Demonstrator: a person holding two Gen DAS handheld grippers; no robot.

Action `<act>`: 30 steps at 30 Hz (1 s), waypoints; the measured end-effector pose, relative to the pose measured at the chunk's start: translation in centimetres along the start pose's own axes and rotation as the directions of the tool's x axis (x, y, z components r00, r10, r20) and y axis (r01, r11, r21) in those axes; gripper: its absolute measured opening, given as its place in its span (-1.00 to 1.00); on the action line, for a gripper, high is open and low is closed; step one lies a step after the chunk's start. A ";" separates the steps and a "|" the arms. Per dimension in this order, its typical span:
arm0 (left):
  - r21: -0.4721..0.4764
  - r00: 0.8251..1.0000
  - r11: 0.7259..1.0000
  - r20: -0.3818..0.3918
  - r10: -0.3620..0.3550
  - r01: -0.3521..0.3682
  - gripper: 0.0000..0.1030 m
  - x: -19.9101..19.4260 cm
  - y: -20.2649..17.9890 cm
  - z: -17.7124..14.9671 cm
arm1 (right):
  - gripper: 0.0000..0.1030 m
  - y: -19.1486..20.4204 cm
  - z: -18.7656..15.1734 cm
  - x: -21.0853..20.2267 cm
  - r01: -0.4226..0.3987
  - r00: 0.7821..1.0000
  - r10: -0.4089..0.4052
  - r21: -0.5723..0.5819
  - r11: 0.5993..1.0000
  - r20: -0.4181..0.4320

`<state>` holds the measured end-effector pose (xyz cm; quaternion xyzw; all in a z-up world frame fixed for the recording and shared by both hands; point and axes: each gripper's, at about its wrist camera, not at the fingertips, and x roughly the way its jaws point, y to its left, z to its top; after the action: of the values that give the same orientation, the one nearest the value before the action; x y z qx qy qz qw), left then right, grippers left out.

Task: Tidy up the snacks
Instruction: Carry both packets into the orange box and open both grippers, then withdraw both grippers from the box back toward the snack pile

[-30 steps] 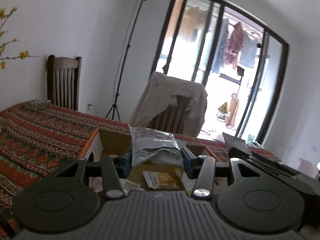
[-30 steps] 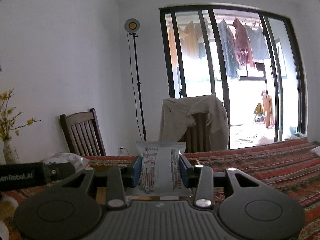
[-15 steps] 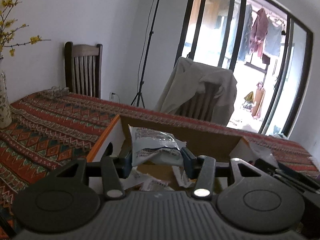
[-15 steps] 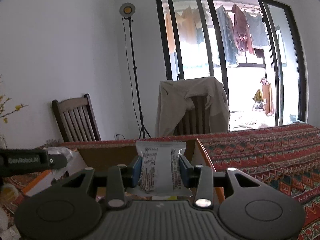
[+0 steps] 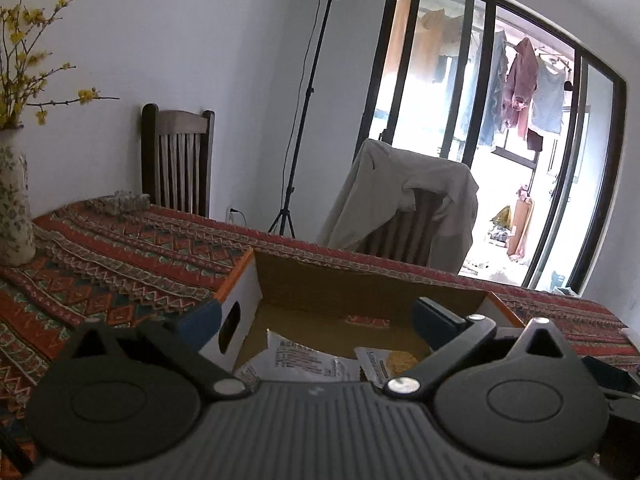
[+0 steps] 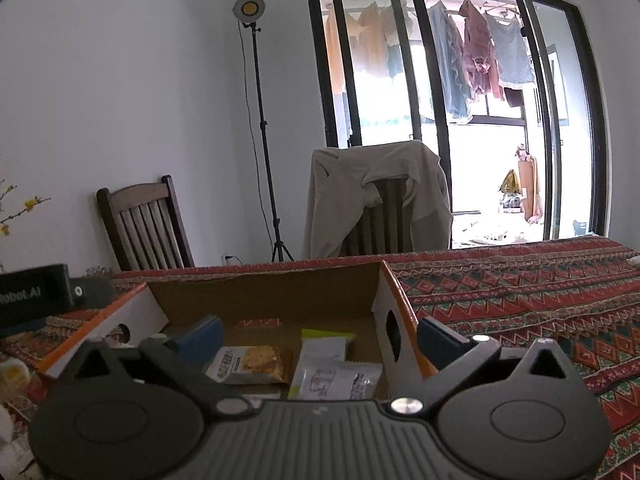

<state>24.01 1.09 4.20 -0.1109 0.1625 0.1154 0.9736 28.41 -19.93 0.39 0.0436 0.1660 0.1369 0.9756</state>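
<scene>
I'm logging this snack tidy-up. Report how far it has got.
Done: several snack packets lie in the cardboard box, one showing a biscuit picture. In hand: nothing; the left claw and right claw are opening over the box with nothing between the pads. Left: a pale wrapper-like thing at the left edge, too blurred to identify.

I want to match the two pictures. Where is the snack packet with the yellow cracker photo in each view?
Left wrist view: the cracker packet lies in the cardboard box, low and right of centre, partly hidden by the tongs.
Right wrist view: the cracker packet lies on the box floor, low and left of centre.
Shared landmark: the chair draped with a beige jacket behind the box.
</scene>
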 end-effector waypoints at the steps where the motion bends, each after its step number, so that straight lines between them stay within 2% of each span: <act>1: 0.002 1.000 1.000 0.001 0.000 0.000 1.00 -0.1 -0.1 0.0 | 1.00 0.1 0.1 0.0 0.004 1.000 -0.004 -0.004 1.000 -0.002; 7: 0.000 1.000 1.000 0.007 0.004 -0.004 1.00 -0.8 0.0 0.5 | 1.00 0.0 0.6 -0.5 0.023 1.000 -0.023 -0.009 1.000 -0.002; 10: -0.001 0.999 1.000 0.039 0.002 -0.002 1.00 -1.6 -0.3 0.7 | 1.00 0.0 1.0 -1.0 0.023 1.000 -0.023 -0.006 1.000 -0.005; 16: 0.002 0.998 0.999 0.049 -0.032 0.032 1.00 -3.6 -0.4 1.5 | 1.00 0.2 1.8 -1.8 0.029 0.999 -0.029 -0.010 1.000 -0.025; 20: 0.037 0.997 0.998 0.054 -0.047 0.045 1.00 -5.1 0.1 1.6 | 1.00 0.6 2.0 -2.9 0.032 0.999 -0.034 -0.034 0.999 -0.038; 30: 0.067 0.999 0.997 -0.011 -0.036 0.036 1.00 -8.0 4.1 -0.1 | 1.00 0.3 0.1 -6.8 0.028 0.995 -0.036 -0.086 0.996 -0.090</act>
<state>15.58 3.45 6.06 -0.0815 0.1688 0.0918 0.9780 22.23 -21.61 2.66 -0.0068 0.2052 0.1301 0.9700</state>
